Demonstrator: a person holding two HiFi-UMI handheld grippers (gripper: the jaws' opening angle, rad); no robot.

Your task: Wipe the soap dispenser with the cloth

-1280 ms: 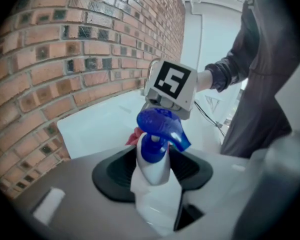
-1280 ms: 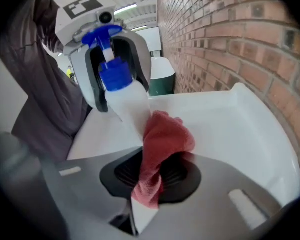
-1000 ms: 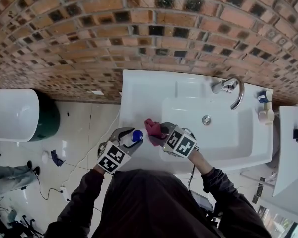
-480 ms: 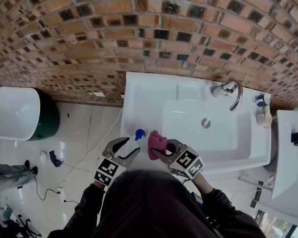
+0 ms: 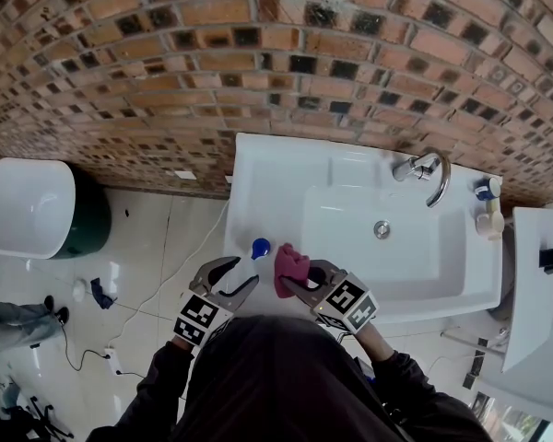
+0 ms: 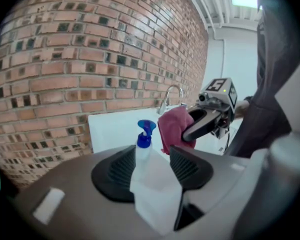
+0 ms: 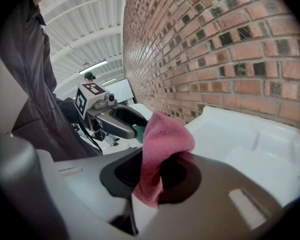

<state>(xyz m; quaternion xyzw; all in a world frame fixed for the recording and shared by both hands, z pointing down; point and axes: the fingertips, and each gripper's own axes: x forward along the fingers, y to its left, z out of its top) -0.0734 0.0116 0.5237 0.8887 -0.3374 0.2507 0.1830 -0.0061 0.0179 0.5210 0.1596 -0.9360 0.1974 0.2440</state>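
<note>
The soap dispenser [image 6: 154, 181] is a clear white bottle with a blue pump [image 5: 260, 247]. It stands between the ribbed pads of my left gripper [image 6: 150, 159], which has just been closing and presses on it from both sides. In the head view the left gripper [image 5: 240, 273] is off the sink's front left corner. Just to its right, my right gripper [image 5: 300, 279] is shut on a bunched pink cloth [image 5: 290, 265]. The cloth [image 7: 162, 139] sticks up from the right gripper's jaws [image 7: 157, 171], close beside the dispenser but apart from it. The left gripper [image 7: 125, 121] faces it.
A white sink [image 5: 258, 182] sits against the brick wall, with a chrome faucet [image 5: 429, 168] at the back right and a small bottle [image 5: 488, 208] on its right rim. A white and green bin [image 5: 37, 212] and cables lie on the tiled floor to the left.
Both grippers have drawn back from the sink's rim toward me and risen, taking the dispenser and the cloth with them. Over the last half second they have kept still.
</note>
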